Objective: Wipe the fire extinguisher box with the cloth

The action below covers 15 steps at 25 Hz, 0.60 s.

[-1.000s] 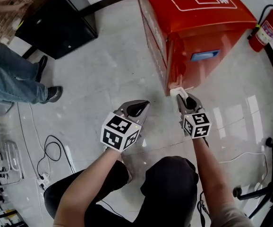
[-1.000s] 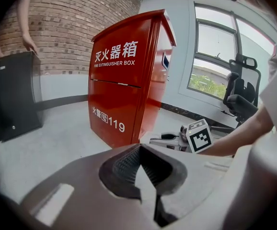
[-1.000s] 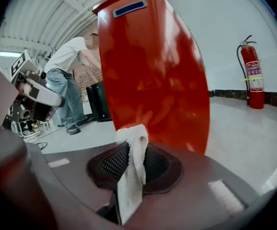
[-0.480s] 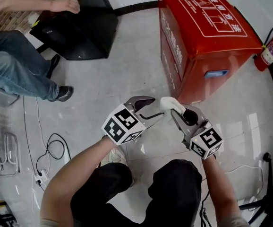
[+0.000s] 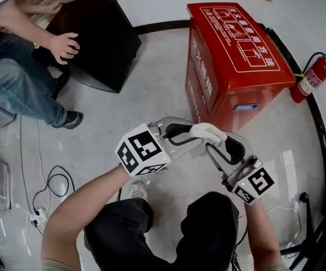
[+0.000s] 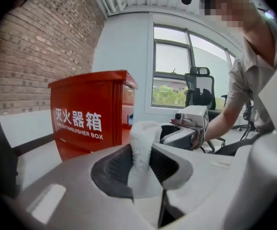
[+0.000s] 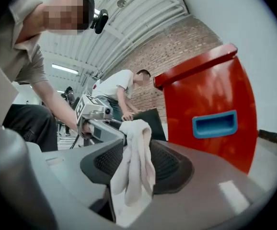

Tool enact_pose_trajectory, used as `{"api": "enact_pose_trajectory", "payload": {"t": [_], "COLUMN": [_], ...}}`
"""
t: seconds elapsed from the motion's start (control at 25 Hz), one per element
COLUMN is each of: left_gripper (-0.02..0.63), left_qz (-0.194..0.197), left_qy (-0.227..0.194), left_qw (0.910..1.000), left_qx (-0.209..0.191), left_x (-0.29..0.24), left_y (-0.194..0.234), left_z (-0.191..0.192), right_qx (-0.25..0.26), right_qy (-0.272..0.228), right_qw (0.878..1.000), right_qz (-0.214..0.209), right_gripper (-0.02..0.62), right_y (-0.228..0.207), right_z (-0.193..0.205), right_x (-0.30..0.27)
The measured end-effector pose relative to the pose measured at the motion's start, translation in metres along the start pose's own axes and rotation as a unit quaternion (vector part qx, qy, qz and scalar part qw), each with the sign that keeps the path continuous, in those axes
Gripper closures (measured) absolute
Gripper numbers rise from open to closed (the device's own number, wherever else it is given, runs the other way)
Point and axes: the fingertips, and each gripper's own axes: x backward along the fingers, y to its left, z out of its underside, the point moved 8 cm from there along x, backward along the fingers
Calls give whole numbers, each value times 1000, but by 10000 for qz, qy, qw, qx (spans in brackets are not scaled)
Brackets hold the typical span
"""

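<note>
The cloth (image 5: 209, 132), at frame centre, is clamped in the closed jaws of both the left hand-held gripper (image 6: 139, 159) and the right hand-held gripper (image 7: 131, 169). Soft, light and limp, it is judged best held bunched. The fire extinguisher box (image 5: 236, 55) stands upper right, apart.

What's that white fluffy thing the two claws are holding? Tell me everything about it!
It is a small white cloth, soft and fuzzy like a towel, bunched and folded into a lump. The left claw and the right claw both pinch it, one from each side, so it is held up in the air between them. It is above the floor, in front of the red box, and does not touch the box.
</note>
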Motion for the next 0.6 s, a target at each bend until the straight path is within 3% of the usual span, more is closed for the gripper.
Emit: {"api": "enact_pose_trajectory", "payload": {"t": [0.08, 0.2, 0.36, 0.44, 0.6], "left_gripper": [500, 500, 500, 500, 500], "left_qz": [-258, -688, -1268, -1511, -1752], "left_qy": [-222, -336, -404, -385, -274], "left_qw": [9994, 9969, 9911, 9878, 9841], "left_qx": [-89, -162, -80, -1, -40], "left_x": [5, 7, -1, -5, -14], "left_y": [6, 17, 36, 44, 55], "left_z": [-17, -38, -63, -72, -79], "right_qx": [-2, -74, 63, 131, 227], "right_qy": [-75, 62, 331, 428, 624], "right_qw": [9991, 9969, 9936, 9926, 9941], "right_qz": [412, 779, 1079, 1133, 862], "right_gripper": [376, 387, 487, 571, 572], "right_y": [-7, -12, -17, -16, -4], "right_z": [-7, -9, -29, -38, -43], "right_x": [14, 34, 41, 37, 28]}}
